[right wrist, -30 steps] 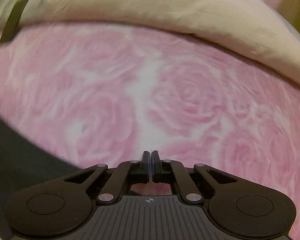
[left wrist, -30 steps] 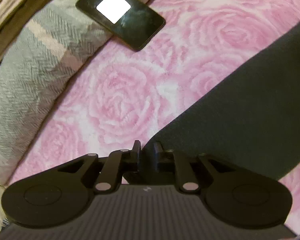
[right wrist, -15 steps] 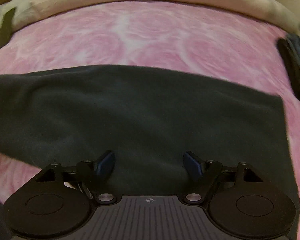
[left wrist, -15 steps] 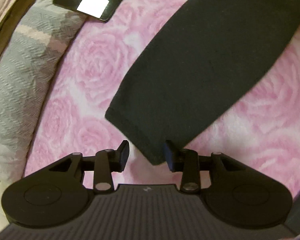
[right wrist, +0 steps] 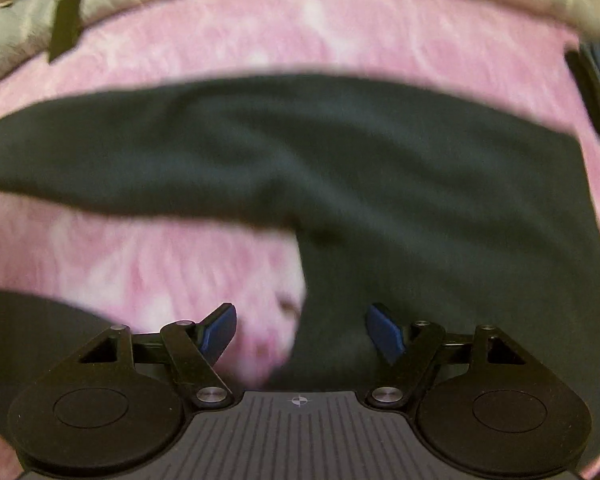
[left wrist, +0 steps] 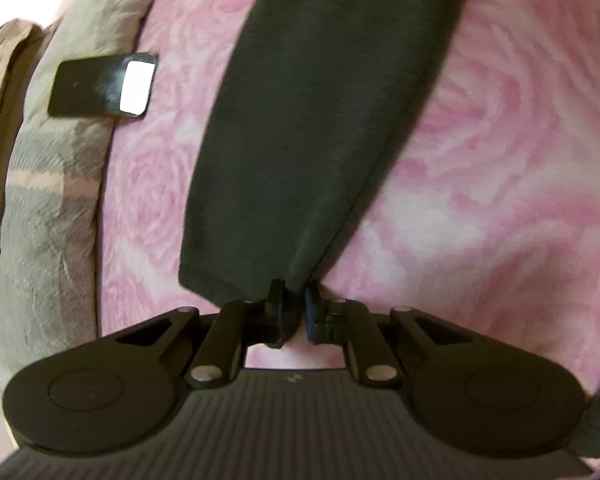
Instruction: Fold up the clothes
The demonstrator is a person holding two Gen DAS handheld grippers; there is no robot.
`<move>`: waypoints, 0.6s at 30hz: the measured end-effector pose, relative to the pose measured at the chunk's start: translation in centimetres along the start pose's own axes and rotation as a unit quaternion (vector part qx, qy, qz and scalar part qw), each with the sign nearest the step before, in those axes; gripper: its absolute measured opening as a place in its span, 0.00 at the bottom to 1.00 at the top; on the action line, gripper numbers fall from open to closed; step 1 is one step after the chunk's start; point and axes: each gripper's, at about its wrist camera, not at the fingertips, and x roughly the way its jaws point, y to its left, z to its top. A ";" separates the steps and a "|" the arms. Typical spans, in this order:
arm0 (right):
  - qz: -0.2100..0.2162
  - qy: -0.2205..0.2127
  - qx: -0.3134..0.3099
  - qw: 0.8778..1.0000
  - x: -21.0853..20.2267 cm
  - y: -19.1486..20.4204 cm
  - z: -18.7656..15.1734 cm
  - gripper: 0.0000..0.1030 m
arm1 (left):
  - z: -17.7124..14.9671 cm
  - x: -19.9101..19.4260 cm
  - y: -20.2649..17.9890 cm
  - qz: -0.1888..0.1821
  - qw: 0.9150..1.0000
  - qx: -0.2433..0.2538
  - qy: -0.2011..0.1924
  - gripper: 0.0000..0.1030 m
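Observation:
A dark garment (left wrist: 320, 120) lies as a long strip on the pink rose blanket (left wrist: 500, 160). My left gripper (left wrist: 294, 300) is at the strip's near end, its jaws closing with the hem's corner pinched between the pads; creases fan up from the pinch. In the right wrist view the same dark garment (right wrist: 340, 160) spreads wide, blurred by motion. My right gripper (right wrist: 300, 320) hovers open above it. A garment edge runs between its blue fingertips (right wrist: 384, 332), which do not touch it.
A black phone (left wrist: 100, 88) with a bright reflection rests on a grey plaid blanket (left wrist: 48, 200) at the left; the right wrist view shows the phone (right wrist: 64, 24) far left. A dark folded item (right wrist: 596, 80) sits at that view's right edge.
The left gripper slid to the strip's end and closed on its corner, rolling as it went. The right gripper opened wide and moved from bare pink blanket to over the dark garment.

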 end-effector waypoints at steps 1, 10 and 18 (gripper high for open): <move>-0.002 0.011 0.006 1.000 0.1 -0.3 -0.7 0.73 | -0.2 0.0 0.3 -0.001 1.000 -0.006 0.002 0.09; -0.010 -0.020 0.074 0.997 -4.1 0.1 -3.2 0.73 | -1.2 -4.0 1.3 -0.034 0.998 -0.054 -0.004 0.19; -0.007 0.004 0.134 0.991 -6.8 0.9 -7.4 0.73 | -2.5 -11.3 -4.1 -0.110 0.989 -0.091 -0.031 0.30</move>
